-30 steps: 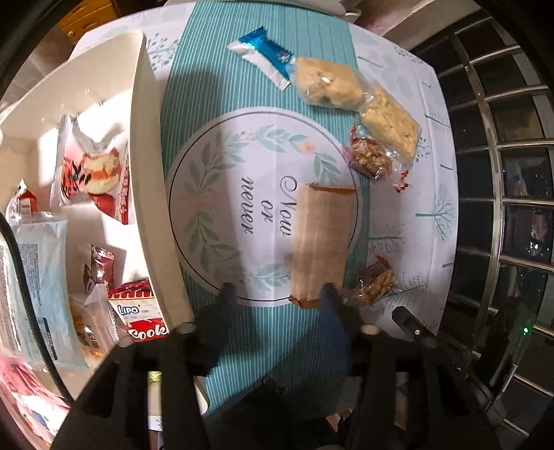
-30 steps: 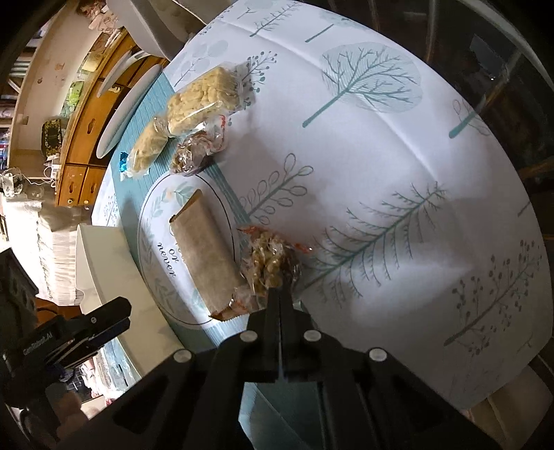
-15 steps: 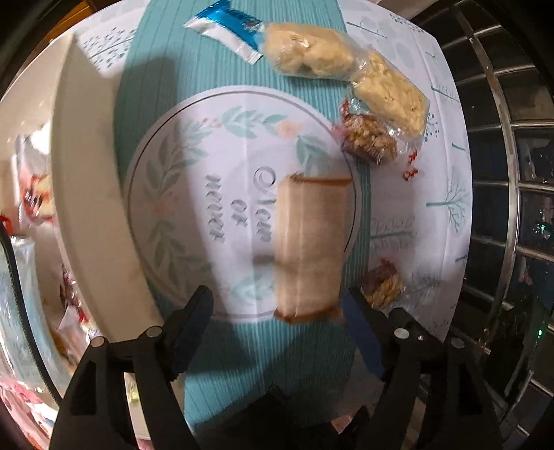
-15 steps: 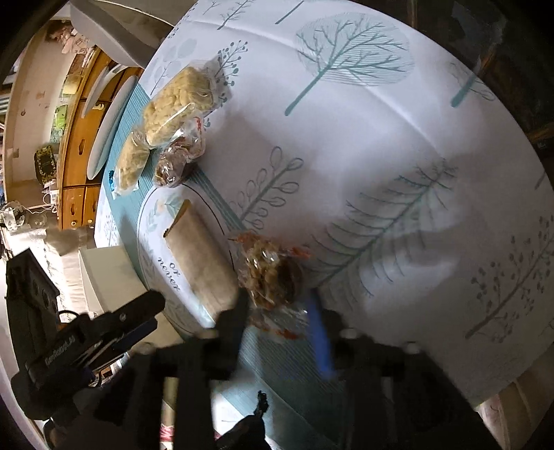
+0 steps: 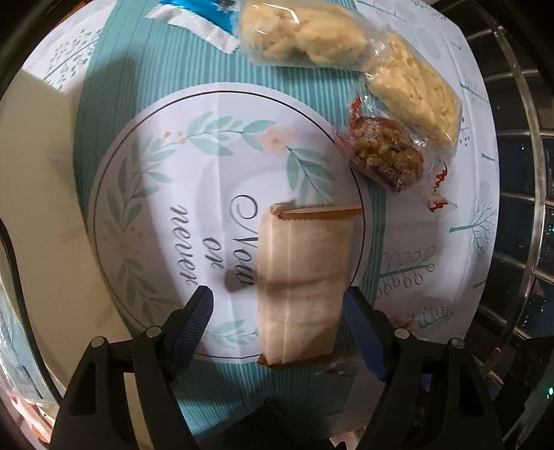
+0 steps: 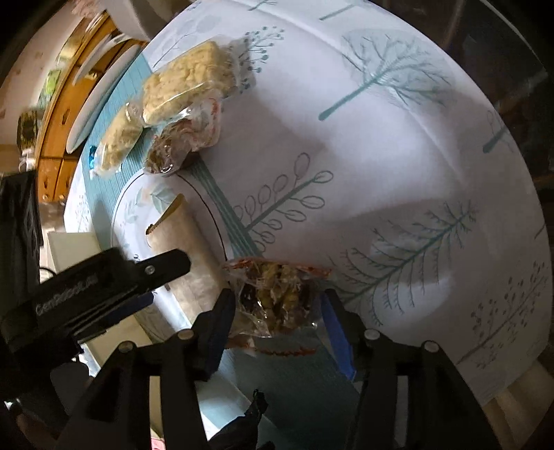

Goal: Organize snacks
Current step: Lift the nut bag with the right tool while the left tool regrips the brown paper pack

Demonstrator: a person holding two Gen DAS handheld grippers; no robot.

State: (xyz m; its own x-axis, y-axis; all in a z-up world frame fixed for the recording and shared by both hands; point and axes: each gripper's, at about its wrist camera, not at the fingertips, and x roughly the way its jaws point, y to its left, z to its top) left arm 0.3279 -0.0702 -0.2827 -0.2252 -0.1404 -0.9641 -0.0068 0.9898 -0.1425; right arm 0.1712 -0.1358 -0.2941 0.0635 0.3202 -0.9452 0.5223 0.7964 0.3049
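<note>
Your left hand-held gripper (image 5: 277,311) dropped closer, jaws released, straddling brown paper packet (image 5: 303,287). Right hand-held gripper (image 6: 277,311), shut before, now opening around nut snack (image 6: 277,297); neither grasped yet.

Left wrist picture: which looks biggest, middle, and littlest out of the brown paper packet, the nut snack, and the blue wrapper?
1. Brown paper packet, though it lies nearest the camera.
2. Nut snack.
3. Blue wrapper, unsure: the picture edge cuts it off and it lies farthest away.
</note>
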